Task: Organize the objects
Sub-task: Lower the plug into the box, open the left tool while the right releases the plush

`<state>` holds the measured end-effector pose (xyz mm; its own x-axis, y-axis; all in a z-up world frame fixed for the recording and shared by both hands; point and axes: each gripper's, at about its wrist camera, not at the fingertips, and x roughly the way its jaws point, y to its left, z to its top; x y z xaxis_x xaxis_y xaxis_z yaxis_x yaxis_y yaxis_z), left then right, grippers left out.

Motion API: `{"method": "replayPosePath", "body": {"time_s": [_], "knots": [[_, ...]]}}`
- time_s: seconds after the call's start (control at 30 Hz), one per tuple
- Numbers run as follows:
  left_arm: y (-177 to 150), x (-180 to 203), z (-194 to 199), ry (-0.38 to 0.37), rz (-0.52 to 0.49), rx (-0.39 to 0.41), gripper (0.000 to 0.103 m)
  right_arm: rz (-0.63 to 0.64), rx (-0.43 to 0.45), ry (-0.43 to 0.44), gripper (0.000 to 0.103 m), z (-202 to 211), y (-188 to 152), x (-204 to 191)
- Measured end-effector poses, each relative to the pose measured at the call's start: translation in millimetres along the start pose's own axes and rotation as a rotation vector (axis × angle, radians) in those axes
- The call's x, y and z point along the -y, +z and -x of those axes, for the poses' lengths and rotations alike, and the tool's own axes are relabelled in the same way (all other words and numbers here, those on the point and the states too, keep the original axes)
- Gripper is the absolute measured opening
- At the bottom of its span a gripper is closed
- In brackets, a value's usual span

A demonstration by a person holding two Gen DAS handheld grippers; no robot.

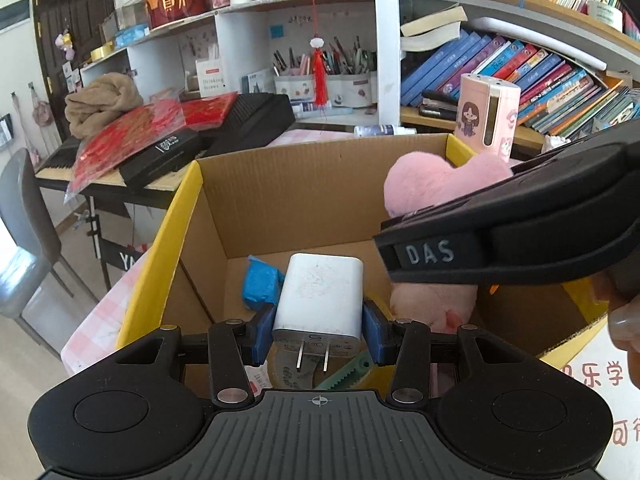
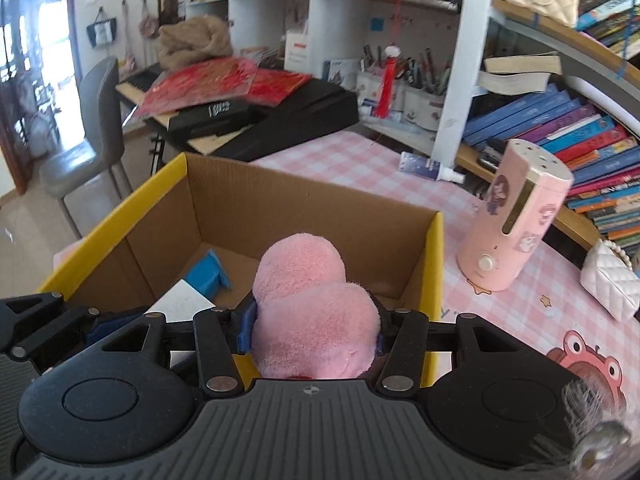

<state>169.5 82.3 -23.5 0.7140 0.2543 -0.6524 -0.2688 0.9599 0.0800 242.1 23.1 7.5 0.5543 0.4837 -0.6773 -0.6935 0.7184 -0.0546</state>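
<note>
My left gripper [image 1: 319, 330] is shut on a white wall charger [image 1: 320, 294], prongs toward the camera, held over the open cardboard box [image 1: 280, 184] with yellow flaps. My right gripper [image 2: 314, 330] is shut on a pink plush toy [image 2: 312, 308] and holds it above the same box [image 2: 320, 216]. The right gripper's black body [image 1: 520, 224] crosses the right of the left wrist view, with the plush [image 1: 432, 184] behind it. A blue object [image 1: 260, 284] lies on the box floor; it also shows in the right wrist view [image 2: 208, 274]. The charger's corner [image 2: 180, 300] shows there too.
A pink humidifier [image 2: 516, 224] and a white quilted purse [image 2: 610, 284] stand on the pink checked tablecloth [image 2: 360, 168] right of the box. Bookshelves [image 2: 560, 136] rise behind. A keyboard piled with red packets [image 2: 224, 80] and a grey chair [image 2: 88, 132] are on the left.
</note>
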Motion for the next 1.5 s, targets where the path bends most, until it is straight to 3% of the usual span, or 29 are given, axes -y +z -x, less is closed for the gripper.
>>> {"method": "replayPosePath", "body": {"time_s": [0.17,0.67,0.93,1.03,1.27,1.5], "knots": [[2,2,-1,0.022,-0.005,0.012,0.045,0.027,-0.031,0.013,0.049,-15,2,2],[-3,-15,43,0.039,0.028,0.139,0.071,0.128,-0.114,0.039,0.050,-44,13,-6],[-7,-30,58,0.041,0.073,0.178,0.082,0.218,-0.112,0.046,0.065,-43,10,-18],[-8,-34,67,0.041,0.076,0.195,0.086,0.207,-0.089,0.053,0.075,-32,10,-18],[-12,-44,93,0.011,0.083,0.257,0.099,0.127,-0.008,0.035,0.081,14,6,-14],[-19,-50,117,-0.024,0.090,0.292,0.102,-0.004,0.094,-0.054,0.090,77,-15,-9]]}}
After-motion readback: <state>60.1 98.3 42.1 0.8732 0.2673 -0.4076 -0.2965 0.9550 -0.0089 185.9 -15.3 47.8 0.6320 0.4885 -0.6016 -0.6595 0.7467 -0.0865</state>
